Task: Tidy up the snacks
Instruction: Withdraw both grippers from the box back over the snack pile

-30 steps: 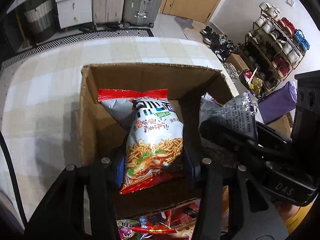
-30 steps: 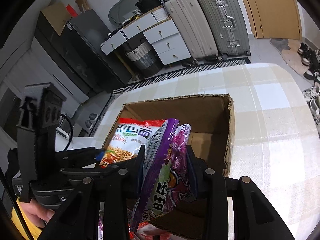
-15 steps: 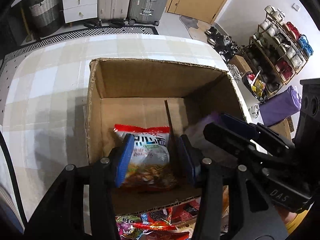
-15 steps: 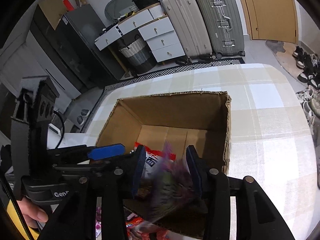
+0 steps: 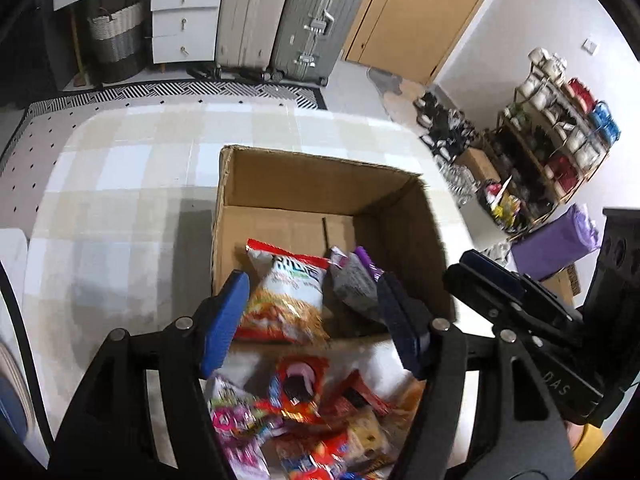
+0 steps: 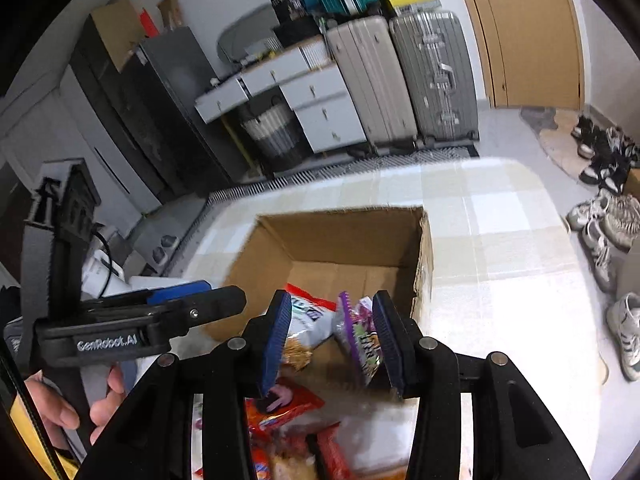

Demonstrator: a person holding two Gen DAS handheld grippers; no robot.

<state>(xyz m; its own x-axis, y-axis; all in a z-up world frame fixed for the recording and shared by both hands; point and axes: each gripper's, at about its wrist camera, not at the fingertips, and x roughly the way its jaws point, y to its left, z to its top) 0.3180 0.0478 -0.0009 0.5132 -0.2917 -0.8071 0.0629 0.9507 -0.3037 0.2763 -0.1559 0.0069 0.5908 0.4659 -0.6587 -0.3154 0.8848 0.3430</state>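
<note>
An open cardboard box (image 5: 320, 178) stands on the checked table; it also shows in the right wrist view (image 6: 344, 236). Inside lie a red and white noodle snack bag (image 5: 286, 296) and a purple snack bag (image 5: 356, 280), also seen in the right wrist view as the noodle bag (image 6: 304, 320) and the purple bag (image 6: 360, 336). My left gripper (image 5: 310, 320) is open and empty above the box's near wall. My right gripper (image 6: 332, 336) is open and empty above the same edge. A pile of loose snack packets (image 5: 304, 420) lies on the table in front of the box.
The checked table (image 5: 120, 200) extends left and behind the box. Each gripper shows in the other's view, the right one (image 5: 520, 304) and the left one (image 6: 132, 328). Suitcases (image 5: 304, 20), drawers and a shoe rack (image 5: 560, 128) stand beyond the table.
Both grippers opened and let their bags drop into the box, then pulled back and up. The loose snack pile has come into view below them.
</note>
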